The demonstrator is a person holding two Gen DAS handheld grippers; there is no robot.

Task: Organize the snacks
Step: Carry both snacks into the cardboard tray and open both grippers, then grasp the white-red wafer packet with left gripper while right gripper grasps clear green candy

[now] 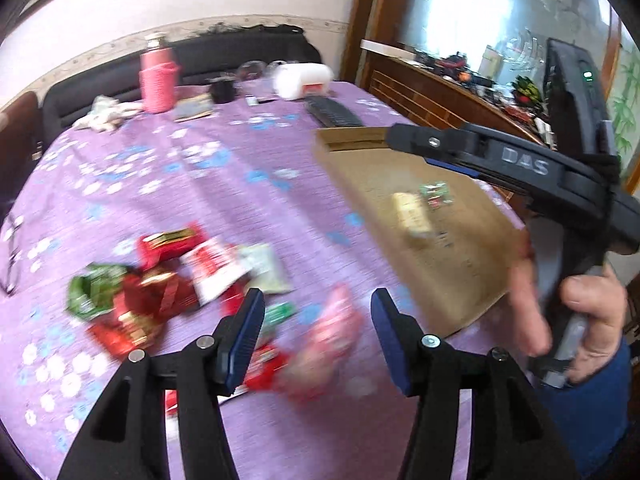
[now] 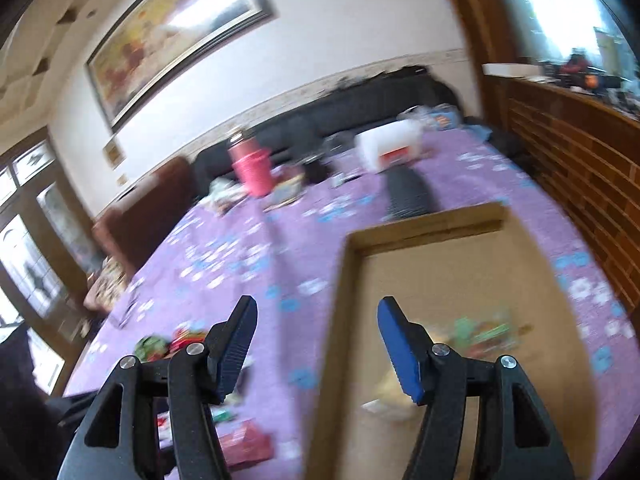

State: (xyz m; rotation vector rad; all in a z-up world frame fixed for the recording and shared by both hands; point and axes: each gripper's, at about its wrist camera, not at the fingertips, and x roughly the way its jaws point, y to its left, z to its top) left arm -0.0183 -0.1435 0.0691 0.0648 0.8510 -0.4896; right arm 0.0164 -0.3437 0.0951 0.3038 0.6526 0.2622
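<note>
A heap of snack packets [image 1: 160, 280], red, green and white, lies on the purple flowered tablecloth [image 1: 192, 184]. My left gripper [image 1: 318, 304] hangs open just right of the heap, over a blurred pink packet [image 1: 332, 332] that lies on the cloth below its pads. To the right stands a shallow cardboard box [image 1: 472, 264] holding a yellow packet [image 1: 412, 212] and a green packet [image 1: 436, 194]. My right gripper [image 2: 317, 308] is open and empty, above the left wall of the box [image 2: 424, 228]. In that view the green packet [image 2: 480, 332] and yellow packet [image 2: 390, 394] lie inside the box.
At the table's far side stand a pink flask [image 1: 158, 76], a white container [image 1: 304, 78], a black slatted object [image 1: 332, 110] and crumpled tissue [image 1: 106, 114]. Glasses [image 1: 12, 256] lie at the left edge. A wooden cabinet [image 1: 440, 96] runs along the right.
</note>
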